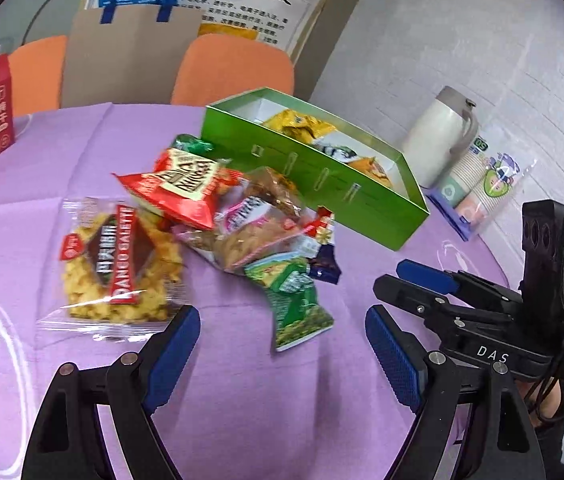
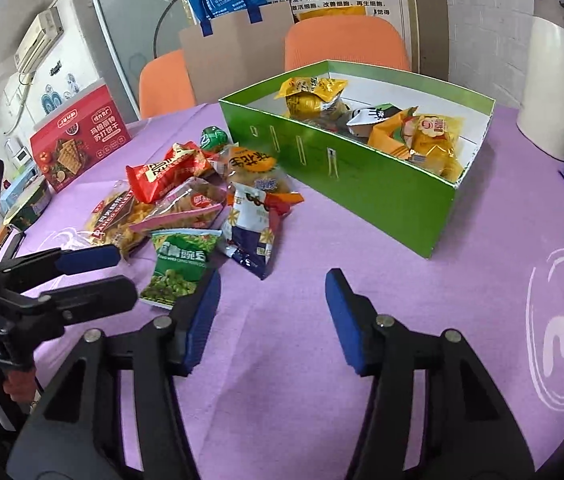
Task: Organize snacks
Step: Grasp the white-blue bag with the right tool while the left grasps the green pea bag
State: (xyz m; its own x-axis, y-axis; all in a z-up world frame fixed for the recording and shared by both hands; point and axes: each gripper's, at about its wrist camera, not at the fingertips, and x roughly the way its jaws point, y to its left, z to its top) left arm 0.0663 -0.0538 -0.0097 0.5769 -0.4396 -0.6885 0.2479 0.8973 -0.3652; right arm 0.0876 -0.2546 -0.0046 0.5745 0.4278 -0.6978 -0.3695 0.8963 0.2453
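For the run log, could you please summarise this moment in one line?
left gripper: open, empty | right gripper: open, empty | snacks: piled on cloth | box: partly filled

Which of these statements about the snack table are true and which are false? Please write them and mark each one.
1. Both claws are open and hold nothing. True: the left claw and the right claw are both spread over bare cloth.
2. The green box is empty. False: it already holds several packets, most of them yellow.
3. The pea packet lies on the cloth, outside the box. True.
4. The red packet lies inside the box. False: it lies in the pile beside the box.
5. A white jug stands behind the box. True.
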